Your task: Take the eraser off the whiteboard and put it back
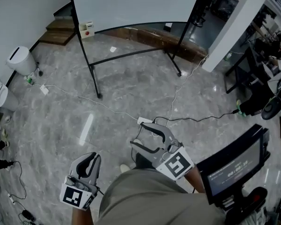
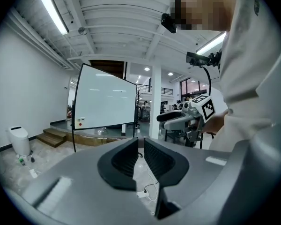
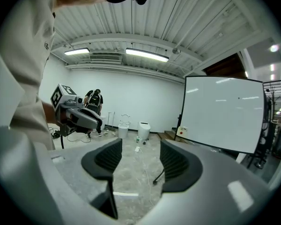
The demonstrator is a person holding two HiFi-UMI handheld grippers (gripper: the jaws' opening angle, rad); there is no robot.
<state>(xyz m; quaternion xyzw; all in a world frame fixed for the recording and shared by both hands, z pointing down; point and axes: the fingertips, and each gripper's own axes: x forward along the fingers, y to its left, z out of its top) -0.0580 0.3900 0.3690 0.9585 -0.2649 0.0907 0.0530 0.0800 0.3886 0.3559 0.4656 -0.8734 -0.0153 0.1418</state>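
Observation:
The whiteboard [image 1: 136, 3] stands on a black-legged stand across the marble floor. A small white eraser with a red dot [image 1: 86, 29] hangs at its lower left corner; it also shows as the eraser [image 2: 79, 122] and eraser [image 3: 182, 131] in the gripper views. Both grippers are held low by the person's waist, far from the board. My left gripper [image 1: 92, 157] has its jaws together with nothing between them. Wide jaws on my right gripper [image 1: 138, 134] frame only floor. Each gripper shows in the other's view: right gripper [image 2: 177, 119], left gripper [image 3: 77, 117].
A white bin [image 1: 20, 60] sits by the left wall. Cables and a power strip [image 1: 143, 121] cross the floor between me and the board. A white pillar [image 1: 232, 27], desks and a screen on a stand [image 1: 234, 165] fill the right. A wooden step [image 1: 61, 31] lies behind the board.

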